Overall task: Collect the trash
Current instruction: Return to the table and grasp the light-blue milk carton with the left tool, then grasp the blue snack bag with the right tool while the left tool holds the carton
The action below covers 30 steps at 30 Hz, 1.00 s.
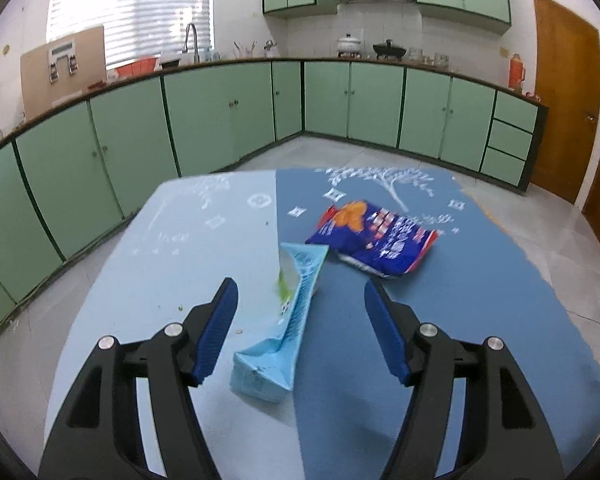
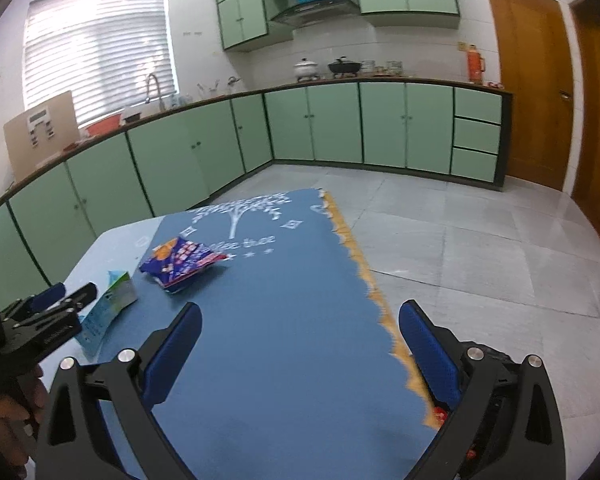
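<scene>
The left claw (image 1: 300,300) hovers released over a blue-clothed worktop (image 1: 440,320), a flattened light-blue carton (image 1: 288,320) lying between its spread fingers, untouched. The right claw (image 2: 300,344) gapes wide, empty. Farther back lies a crumpled blue snack bag (image 1: 374,236).

Black gripper (image 1: 298,286) frames, ribbed blue pads (image 1: 216,330), round silver screws (image 1: 173,329).

A matt blue cloth (image 1: 440,320) covers the table, bearing a crumpled glossy foil-like snack bag (image 1: 374,238) and a flattened pale-blue paper carton (image 1: 284,332), while the left hand-held gripper (image 1: 300,330) shows matt black plastic, ribbed blue pads (image 1: 218,330) and shiny metal pins.
</scene>
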Each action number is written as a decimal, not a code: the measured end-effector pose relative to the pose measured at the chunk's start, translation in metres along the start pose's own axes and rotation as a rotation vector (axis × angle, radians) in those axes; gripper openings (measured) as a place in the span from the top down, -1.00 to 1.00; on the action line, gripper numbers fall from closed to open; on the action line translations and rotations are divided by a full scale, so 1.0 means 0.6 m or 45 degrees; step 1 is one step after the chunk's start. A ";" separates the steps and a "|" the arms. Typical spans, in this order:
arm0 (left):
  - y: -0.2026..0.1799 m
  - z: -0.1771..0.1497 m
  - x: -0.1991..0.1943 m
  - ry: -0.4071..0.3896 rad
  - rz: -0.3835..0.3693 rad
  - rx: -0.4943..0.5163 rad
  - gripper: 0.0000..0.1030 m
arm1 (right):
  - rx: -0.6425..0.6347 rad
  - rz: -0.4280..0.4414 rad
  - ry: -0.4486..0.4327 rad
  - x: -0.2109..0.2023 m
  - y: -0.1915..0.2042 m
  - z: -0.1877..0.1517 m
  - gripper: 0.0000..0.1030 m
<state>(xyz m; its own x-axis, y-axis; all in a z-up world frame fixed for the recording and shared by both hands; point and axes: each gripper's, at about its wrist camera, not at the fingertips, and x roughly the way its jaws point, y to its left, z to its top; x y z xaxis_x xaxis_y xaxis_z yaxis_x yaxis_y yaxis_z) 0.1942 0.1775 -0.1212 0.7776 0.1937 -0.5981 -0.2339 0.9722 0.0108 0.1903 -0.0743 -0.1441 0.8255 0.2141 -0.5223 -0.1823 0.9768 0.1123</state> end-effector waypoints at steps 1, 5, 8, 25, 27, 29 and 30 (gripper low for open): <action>0.003 -0.002 0.007 0.009 -0.005 0.000 -0.24 | -0.005 0.002 0.005 0.006 0.008 0.000 -0.88; 0.008 -0.005 0.030 0.041 -0.022 0.003 -0.24 | -0.009 0.007 0.015 0.029 0.037 0.005 -0.88; 0.009 -0.007 0.045 0.065 -0.038 0.000 -0.24 | -0.020 0.012 0.015 0.041 0.048 0.009 -0.88; 0.037 -0.008 0.068 0.114 -0.056 -0.122 0.87 | -0.138 0.047 0.050 0.151 0.142 0.035 -0.87; 0.048 0.000 0.071 0.109 -0.045 -0.132 0.87 | -0.126 0.054 0.073 0.171 0.149 0.037 -0.87; 0.056 0.007 0.074 0.099 -0.023 -0.136 0.88 | -0.106 0.059 0.097 0.191 0.154 0.040 -0.86; 0.060 0.010 0.075 0.095 -0.016 -0.140 0.88 | -0.097 0.056 0.103 0.202 0.157 0.043 -0.86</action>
<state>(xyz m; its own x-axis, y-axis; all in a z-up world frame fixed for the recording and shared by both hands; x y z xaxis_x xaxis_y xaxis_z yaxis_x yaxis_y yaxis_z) 0.2244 0.2217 -0.1430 0.7361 0.1673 -0.6558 -0.2901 0.9535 -0.0823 0.2869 0.0439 -0.1751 0.7706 0.2531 -0.5849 -0.2603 0.9627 0.0737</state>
